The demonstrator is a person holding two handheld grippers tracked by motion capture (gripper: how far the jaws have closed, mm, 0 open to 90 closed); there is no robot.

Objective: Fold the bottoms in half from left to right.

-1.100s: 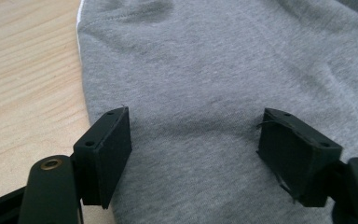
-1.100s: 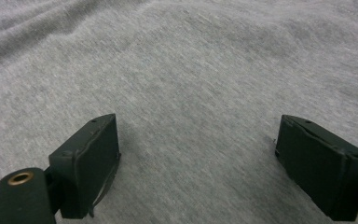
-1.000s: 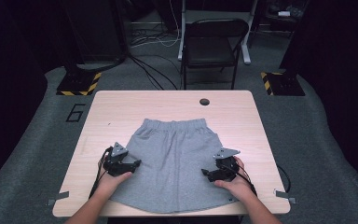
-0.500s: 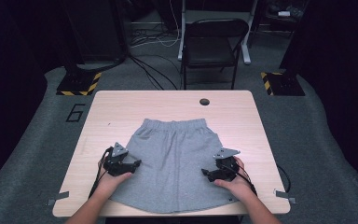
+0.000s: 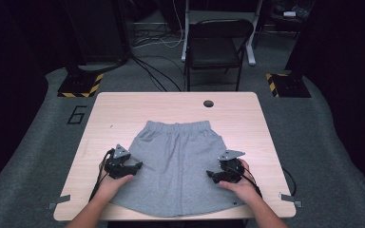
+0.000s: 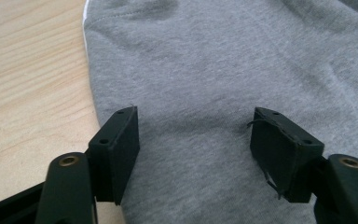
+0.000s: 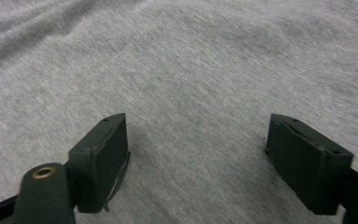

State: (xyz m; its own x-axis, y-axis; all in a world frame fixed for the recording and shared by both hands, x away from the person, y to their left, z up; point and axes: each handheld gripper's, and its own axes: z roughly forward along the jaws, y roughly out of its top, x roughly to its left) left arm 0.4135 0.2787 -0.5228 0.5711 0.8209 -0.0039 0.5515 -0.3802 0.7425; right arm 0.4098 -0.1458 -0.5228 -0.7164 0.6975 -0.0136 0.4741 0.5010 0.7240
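Note:
Grey shorts (image 5: 178,166) lie flat on the wooden table (image 5: 123,109), waistband toward the far side. My left gripper (image 5: 135,166) rests at the shorts' left edge, jaws open over the grey cloth (image 6: 191,84) with the table wood (image 6: 28,84) just left of them. At the shorts' right side my right gripper (image 5: 212,175) is open too, its jaws spread above the fabric (image 7: 191,84). In neither gripper view is cloth pinched between the pads; the left gripper (image 6: 193,149) and right gripper (image 7: 198,158) hover low over the fabric.
A round hole (image 5: 208,103) sits near the table's far edge. A black folding chair (image 5: 216,47) stands behind the table, with cables on the floor. Yellow-black striped bases (image 5: 78,88) flank the far corners. Bare wood surrounds the shorts.

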